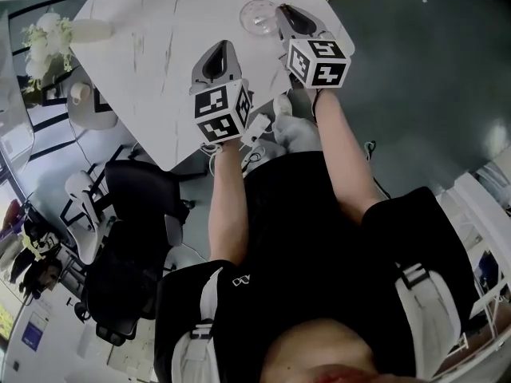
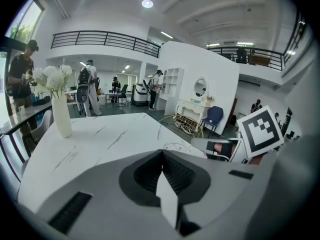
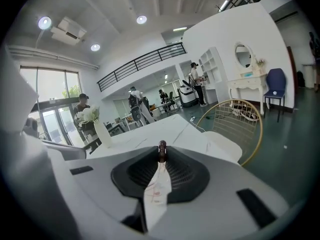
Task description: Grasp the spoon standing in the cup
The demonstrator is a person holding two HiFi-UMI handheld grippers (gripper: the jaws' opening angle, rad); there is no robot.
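Note:
A clear glass cup stands on the white marble table near its far right edge. My right gripper sits just right of the cup's rim. In the right gripper view its jaws meet on a thin dark brown spoon handle, whose knobbed tip pokes out above them; the rest of the spoon is hidden. My left gripper hovers over the table's near edge, shut with nothing in it. From the left gripper view the cup's rim shows faintly beside the right gripper.
A white vase of white flowers stands at the table's far left corner. A gold wire chair is beyond the table on the right. Black office chairs crowd the floor at the left. People stand in the background.

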